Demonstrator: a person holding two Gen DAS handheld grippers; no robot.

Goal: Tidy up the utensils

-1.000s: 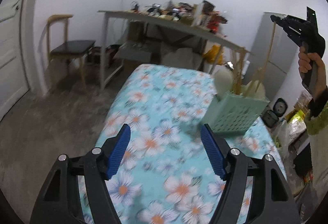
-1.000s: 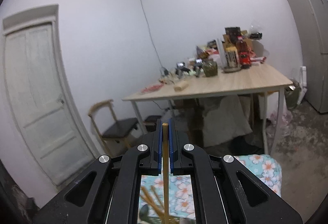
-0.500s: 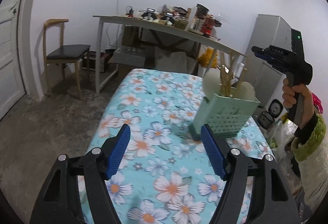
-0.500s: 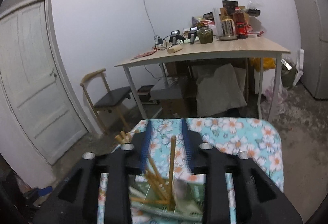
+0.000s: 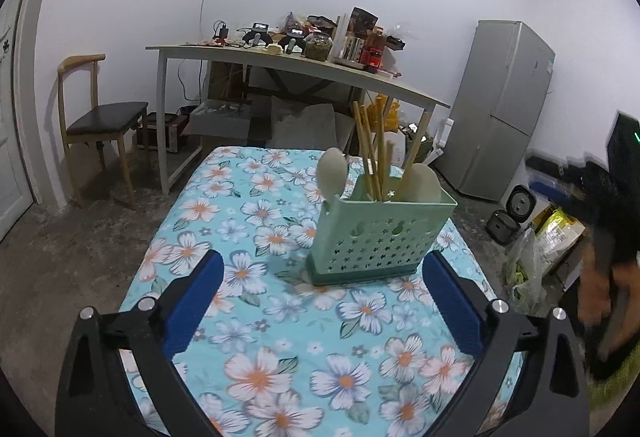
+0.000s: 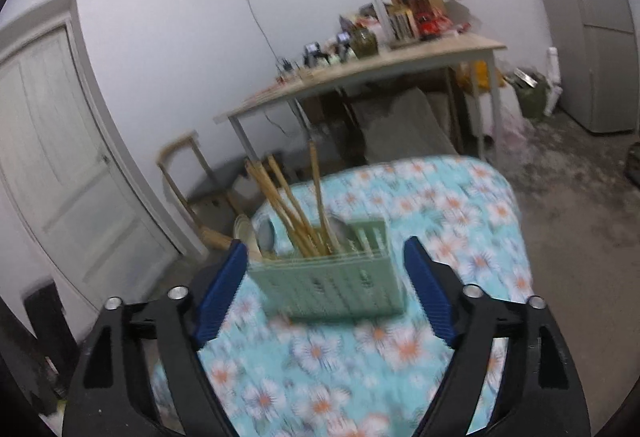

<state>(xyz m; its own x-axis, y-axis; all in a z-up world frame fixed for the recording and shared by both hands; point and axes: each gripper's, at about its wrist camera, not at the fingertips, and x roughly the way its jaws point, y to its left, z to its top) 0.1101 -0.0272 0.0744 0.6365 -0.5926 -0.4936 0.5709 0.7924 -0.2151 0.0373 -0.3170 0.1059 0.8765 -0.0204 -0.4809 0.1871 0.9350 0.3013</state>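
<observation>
As its blue-padded jaws finish opening with nothing between them, the left gripper (image 5: 320, 301) stands spread wide at the bottom of the left wrist view, above the floral-clothed bench (image 5: 256, 341). The green perforated utensil holder (image 5: 380, 237) stands upright at centre frame, well beyond the pads, holding wooden chopsticks (image 5: 374, 153) and two pale spoons (image 5: 332, 173). A blurred hand (image 5: 604, 289) shows at the right edge.

In the blurred right wrist view, the right gripper (image 6: 324, 285) is likewise spread, its jaws having just opened, empty. The holder (image 6: 340, 285) sits at centre frame between the pads, apart from both, its chopsticks (image 6: 296, 209) leaning to the upper left.
</observation>
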